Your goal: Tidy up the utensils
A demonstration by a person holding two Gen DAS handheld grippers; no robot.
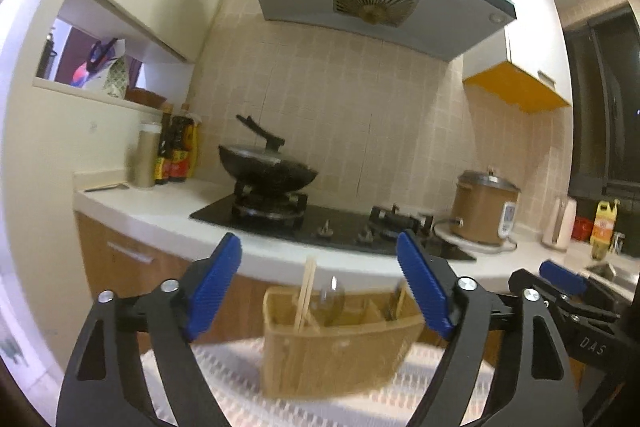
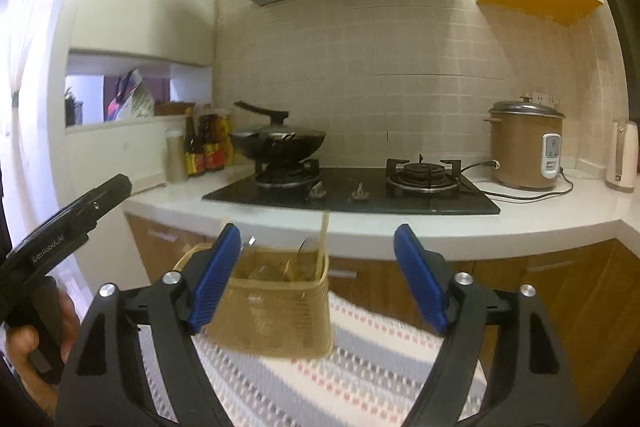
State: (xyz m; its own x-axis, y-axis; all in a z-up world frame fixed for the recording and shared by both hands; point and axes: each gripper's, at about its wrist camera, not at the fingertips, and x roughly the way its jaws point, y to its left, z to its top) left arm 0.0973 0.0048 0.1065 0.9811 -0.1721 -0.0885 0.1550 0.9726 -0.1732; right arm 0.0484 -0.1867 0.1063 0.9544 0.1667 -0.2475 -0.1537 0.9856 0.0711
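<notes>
In the left wrist view the left tongs (image 1: 320,283) stood wide apart, gripping nothing, above a striped cloth (image 1: 224,379). Between them a wicker utensil basket (image 1: 320,359) sat on the cloth, with chopsticks (image 1: 306,291) upright in its left compartment.

In the right wrist view the right tongs (image 2: 318,277) also gaped empty, the basket (image 2: 276,319) just beside the left finger (image 2: 214,275).

The left gripper (image 2: 64,227) body reads "Gen Robot.AI"; the right gripper (image 1: 560,279) body reads "DAS".
</notes>
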